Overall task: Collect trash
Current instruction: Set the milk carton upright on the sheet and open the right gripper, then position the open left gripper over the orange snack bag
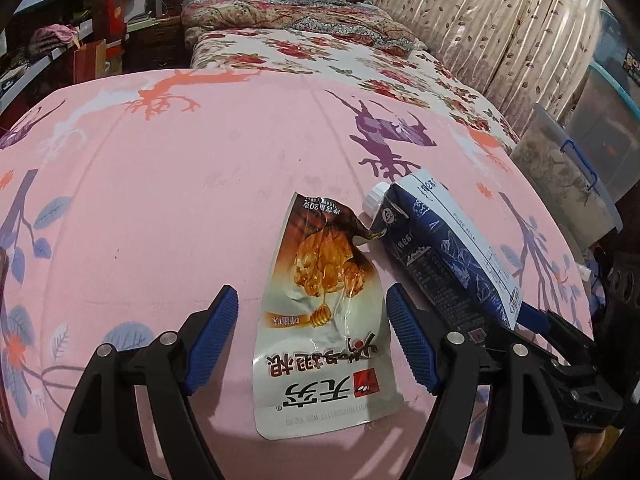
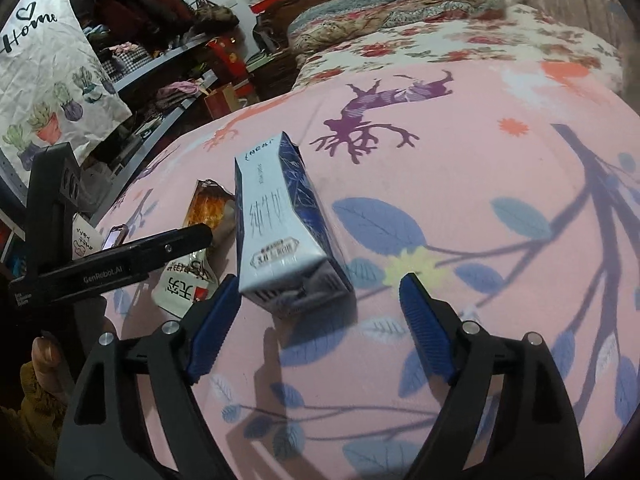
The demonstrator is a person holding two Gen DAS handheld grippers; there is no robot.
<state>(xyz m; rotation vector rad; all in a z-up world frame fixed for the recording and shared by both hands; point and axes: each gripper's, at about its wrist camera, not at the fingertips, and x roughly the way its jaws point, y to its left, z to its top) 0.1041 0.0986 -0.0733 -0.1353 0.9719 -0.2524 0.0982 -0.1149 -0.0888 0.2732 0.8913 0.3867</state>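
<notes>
A torn white and orange snack wrapper (image 1: 324, 316) lies flat on the pink bedsheet (image 1: 160, 208). My left gripper (image 1: 312, 292) hovers over it, open, one blue pad on each side and neither pressing it. Beside the wrapper lies a dark blue milk carton (image 1: 444, 252) with a white cap (image 1: 376, 196). In the right wrist view the carton (image 2: 280, 224) lies on its side, its base just ahead of my right gripper (image 2: 320, 280), which is open and grips nothing. The wrapper (image 2: 188, 280) shows partly behind the left gripper's black body (image 2: 112, 256).
The pink sheet drops off at the left toward shelves of clothes (image 2: 160, 20) and a white "Home" bag (image 2: 44, 68). A floral quilt and bedding (image 1: 320, 40) lie beyond. Plastic storage bins (image 1: 592, 160) stand at the right, and a hand (image 2: 44, 356) shows at the lower left.
</notes>
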